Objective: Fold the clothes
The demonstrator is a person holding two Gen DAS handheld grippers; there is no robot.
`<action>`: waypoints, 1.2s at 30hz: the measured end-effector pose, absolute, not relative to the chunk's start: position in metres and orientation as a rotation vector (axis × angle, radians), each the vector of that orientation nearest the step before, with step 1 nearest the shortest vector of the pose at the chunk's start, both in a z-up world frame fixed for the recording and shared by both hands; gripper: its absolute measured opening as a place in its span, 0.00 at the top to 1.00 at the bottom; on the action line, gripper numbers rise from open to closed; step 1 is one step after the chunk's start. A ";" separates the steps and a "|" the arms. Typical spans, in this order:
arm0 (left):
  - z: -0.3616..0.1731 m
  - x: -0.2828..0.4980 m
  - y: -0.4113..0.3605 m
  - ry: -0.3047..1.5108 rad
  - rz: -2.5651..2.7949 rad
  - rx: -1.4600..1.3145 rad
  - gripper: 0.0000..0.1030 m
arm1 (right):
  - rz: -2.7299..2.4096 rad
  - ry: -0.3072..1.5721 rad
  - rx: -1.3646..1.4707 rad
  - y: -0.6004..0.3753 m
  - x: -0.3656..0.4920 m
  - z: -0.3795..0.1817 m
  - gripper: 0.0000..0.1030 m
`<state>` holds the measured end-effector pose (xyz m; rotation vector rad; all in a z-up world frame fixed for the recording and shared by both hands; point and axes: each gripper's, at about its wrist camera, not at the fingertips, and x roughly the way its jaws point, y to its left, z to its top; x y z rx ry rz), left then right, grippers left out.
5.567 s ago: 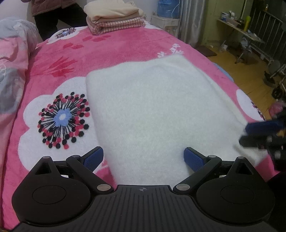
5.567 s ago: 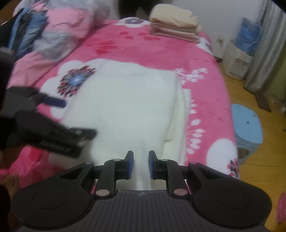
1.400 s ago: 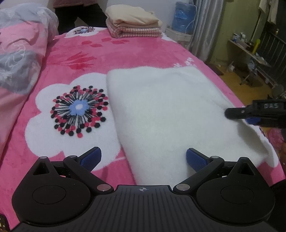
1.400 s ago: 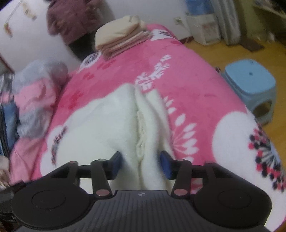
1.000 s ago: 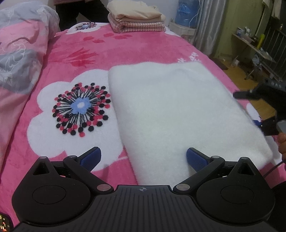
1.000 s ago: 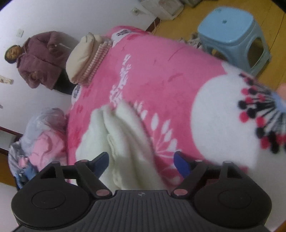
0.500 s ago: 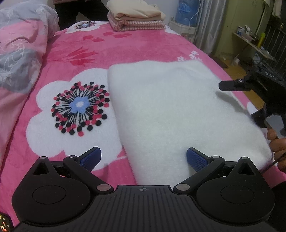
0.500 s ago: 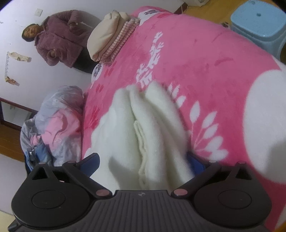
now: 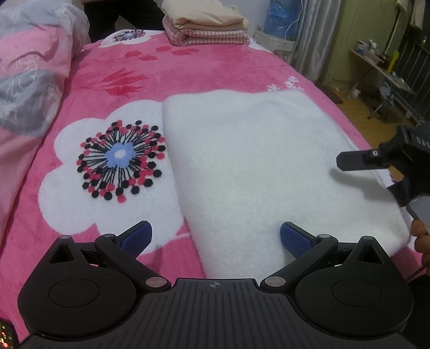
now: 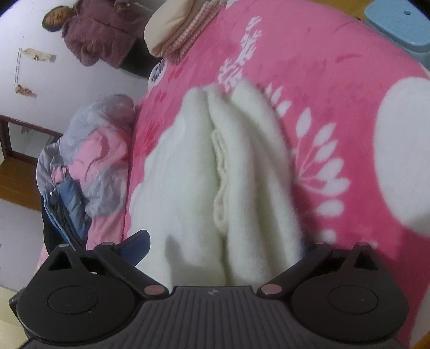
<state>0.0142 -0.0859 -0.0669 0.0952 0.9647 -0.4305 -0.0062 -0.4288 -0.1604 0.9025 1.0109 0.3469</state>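
Observation:
A white fluffy garment (image 9: 255, 161) lies folded flat on the pink flowered blanket (image 9: 161, 75). My left gripper (image 9: 215, 239) hovers open over its near edge, the blue pads wide apart, the left one over the blanket and the right one over the garment. In the right wrist view the garment's layered side edge (image 10: 215, 174) runs up between the wide jaws of my right gripper (image 10: 223, 247). That gripper is open; its left pad stands clear and its right pad is hidden behind the fleece. A black finger (image 9: 357, 161) of the right gripper reaches over the garment's right edge.
A stack of folded clothes (image 9: 204, 24) sits at the bed's far end, and a person (image 10: 99, 35) stands behind it. A pink and grey quilt pile (image 9: 27, 67) fills the left side. A blue stool (image 10: 397, 24) stands on the floor beside the bed.
My right gripper's jaws have spread from close around the garment's edge to wide open, and it has rolled and shifted along that edge. The left gripper and the garment have stayed put.

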 end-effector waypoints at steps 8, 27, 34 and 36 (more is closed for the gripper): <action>-0.083 0.040 -0.043 1.073 -0.459 -0.225 0.01 | 0.345 1.003 0.912 -0.430 -0.008 -0.163 0.00; -0.117 0.075 -0.069 1.205 -0.667 -0.421 0.01 | 0.340 0.983 0.927 -0.432 -0.001 -0.164 0.04; -0.125 0.092 -0.079 1.224 -0.709 -0.448 0.00 | 0.361 1.009 0.929 -0.437 0.013 -0.165 0.10; -0.128 0.097 -0.078 1.224 -0.717 -0.474 0.00 | 0.368 1.021 0.931 -0.438 0.021 -0.166 0.10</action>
